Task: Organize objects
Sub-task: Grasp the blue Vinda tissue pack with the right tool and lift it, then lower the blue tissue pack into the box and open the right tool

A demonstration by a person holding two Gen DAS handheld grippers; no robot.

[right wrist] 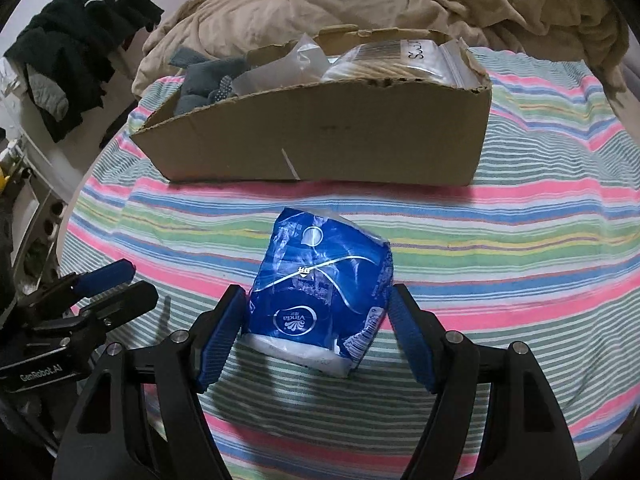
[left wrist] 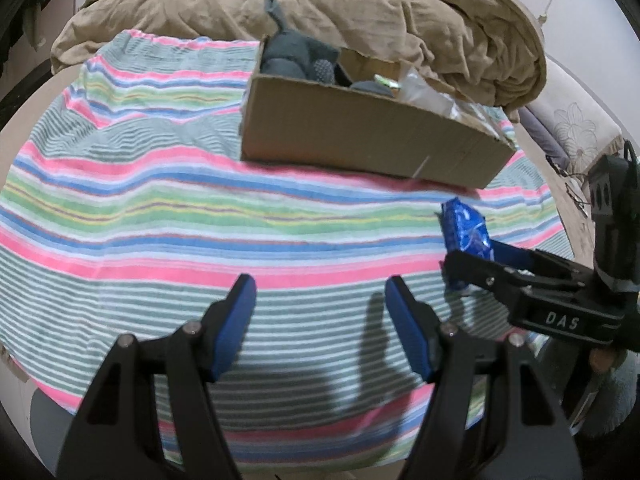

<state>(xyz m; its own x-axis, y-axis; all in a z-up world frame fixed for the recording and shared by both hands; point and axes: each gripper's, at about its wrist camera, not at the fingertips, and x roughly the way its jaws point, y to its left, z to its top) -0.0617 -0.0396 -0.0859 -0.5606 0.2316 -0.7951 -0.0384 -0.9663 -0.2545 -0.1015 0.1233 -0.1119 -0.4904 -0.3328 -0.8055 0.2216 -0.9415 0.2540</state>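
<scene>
On the striped pink, blue and green cloth (right wrist: pixel 500 240) lies a blue plastic pack of Vinda tissues (right wrist: pixel 320 292), a little in front of an open brown cardboard box (right wrist: pixel 320 136). The right wrist view shows the right gripper (right wrist: pixel 318 320) straddling the pack: its blue-padded fingers (right wrist: pixel 218 340) stand apart on either side of the pack's near end, the left pad close against the wrapper and the other pad just clear of it, so the jaws look spread rather than clamped. The left wrist view sees the same right gripper (left wrist: pixel 472 268) from the side at the pack (left wrist: pixel 466 232), with the near finger across its lower part.

The left gripper (left wrist: pixel 320 320) hovers over bare cloth (left wrist: pixel 160 208), its blue pads wide apart and holding nothing.

Only the right view shows the clear zip bag of pale sticks with a white label (right wrist: pixel 400 62) in the right end of the box, and the dark clothes (right wrist: pixel 80 40) hanging at far left. Both views show grey knitted socks (left wrist: pixel 298 60) in the box's left end and a crumpled tan blanket (left wrist: pixel 360 8) behind the box.
</scene>
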